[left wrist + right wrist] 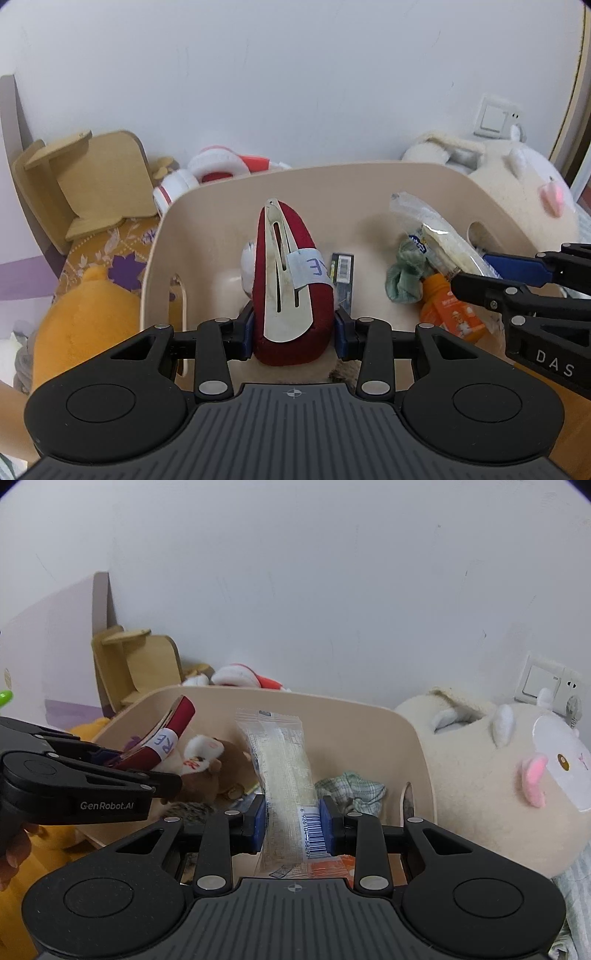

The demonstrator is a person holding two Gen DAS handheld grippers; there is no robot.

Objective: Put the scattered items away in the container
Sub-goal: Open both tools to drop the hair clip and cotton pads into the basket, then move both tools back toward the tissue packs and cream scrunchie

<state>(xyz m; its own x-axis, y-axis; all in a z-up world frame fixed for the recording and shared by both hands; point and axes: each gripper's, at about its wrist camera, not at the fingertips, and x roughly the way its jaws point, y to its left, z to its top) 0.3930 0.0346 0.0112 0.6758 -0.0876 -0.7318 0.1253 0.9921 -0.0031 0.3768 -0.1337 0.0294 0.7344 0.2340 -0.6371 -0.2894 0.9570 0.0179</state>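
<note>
The beige container already holds a green cloth, an orange packet and a brown plush toy. Above it, the left gripper clamps a red hair clip, and the right gripper pinches a clear snack packet. A cream plush lies beside the container.
</note>
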